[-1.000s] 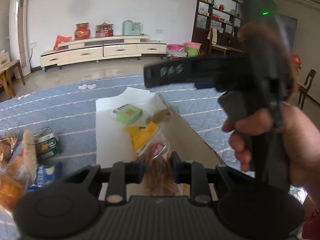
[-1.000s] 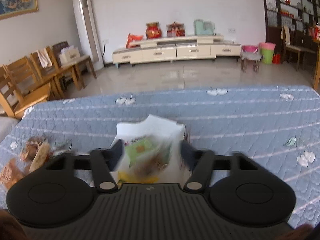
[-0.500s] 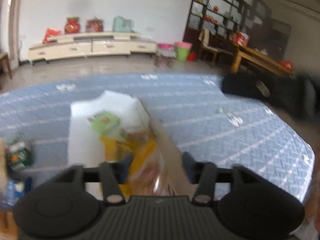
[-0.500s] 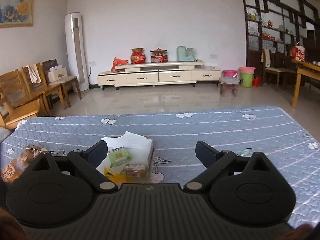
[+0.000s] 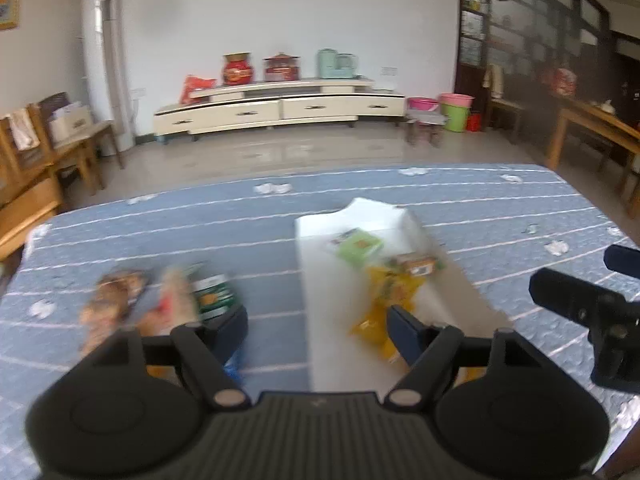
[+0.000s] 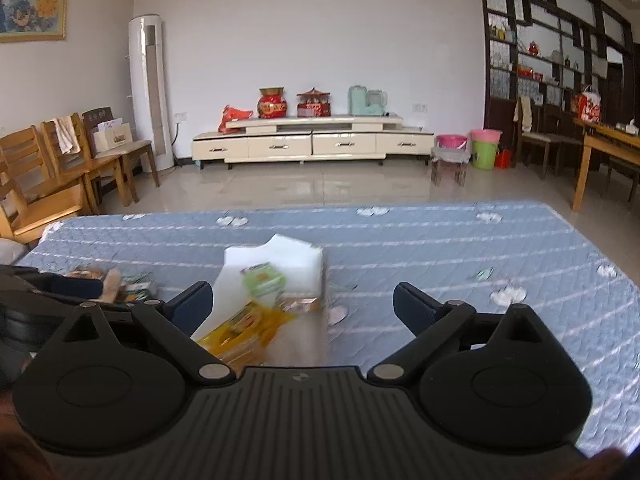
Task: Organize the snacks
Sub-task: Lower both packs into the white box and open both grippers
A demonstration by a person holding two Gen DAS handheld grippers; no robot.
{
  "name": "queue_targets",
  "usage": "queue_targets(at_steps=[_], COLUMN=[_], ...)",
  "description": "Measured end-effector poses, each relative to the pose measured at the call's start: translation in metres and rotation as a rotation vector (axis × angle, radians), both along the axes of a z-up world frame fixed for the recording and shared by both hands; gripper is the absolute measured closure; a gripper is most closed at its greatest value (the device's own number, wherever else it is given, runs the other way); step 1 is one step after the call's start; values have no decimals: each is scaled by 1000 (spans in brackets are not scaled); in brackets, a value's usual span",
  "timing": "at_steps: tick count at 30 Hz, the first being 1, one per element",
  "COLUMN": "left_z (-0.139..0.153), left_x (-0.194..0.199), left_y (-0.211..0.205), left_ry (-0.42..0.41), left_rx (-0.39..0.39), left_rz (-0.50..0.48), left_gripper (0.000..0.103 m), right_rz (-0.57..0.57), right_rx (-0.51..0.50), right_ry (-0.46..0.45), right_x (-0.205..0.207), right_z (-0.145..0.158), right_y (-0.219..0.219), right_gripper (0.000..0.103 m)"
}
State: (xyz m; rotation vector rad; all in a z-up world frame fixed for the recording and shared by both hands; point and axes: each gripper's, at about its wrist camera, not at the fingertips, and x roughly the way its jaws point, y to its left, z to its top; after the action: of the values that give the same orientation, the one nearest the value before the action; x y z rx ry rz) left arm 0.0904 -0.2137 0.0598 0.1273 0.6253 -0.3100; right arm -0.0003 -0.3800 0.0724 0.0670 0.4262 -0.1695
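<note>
The loose pile of wrapped snacks (image 5: 160, 300), bread-coloured packets and a green-labelled pack, lies on the blue quilted table cover (image 5: 480, 208) at about ten o'clock from the left gripper (image 5: 316, 322). Its long axis is blurred and cannot be told. At one o'clock from that gripper sits the white open-topped box (image 5: 320, 248), already holding a green packet (image 5: 358, 246) and a yellow packet (image 5: 384, 292). The left gripper is spread wide and holds nothing; the right gripper (image 6: 302, 300) is likewise wide and bare. The left is probably the nearer to the pile.
</note>
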Motion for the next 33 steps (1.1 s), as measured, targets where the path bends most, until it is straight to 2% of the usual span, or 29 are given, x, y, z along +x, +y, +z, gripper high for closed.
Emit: queue_targets(at_steps=[6,14,33], left_z=[3,8,0], left_x=[-18,-36,-52], left_y=[31,63,117], left_ry=[-4,-30,-18], left_rx=[29,24,16], left_rz=[56,108,202], left_gripper=[23,21,21], right_rz=[35,90,190], right_rx=[-4,-5,-16], right_ry=[15,30,56], right_x=[-15,-20,-24], right_z=[-3,-4,-8], right_y=[30,60,109], right_gripper=[0,0,0])
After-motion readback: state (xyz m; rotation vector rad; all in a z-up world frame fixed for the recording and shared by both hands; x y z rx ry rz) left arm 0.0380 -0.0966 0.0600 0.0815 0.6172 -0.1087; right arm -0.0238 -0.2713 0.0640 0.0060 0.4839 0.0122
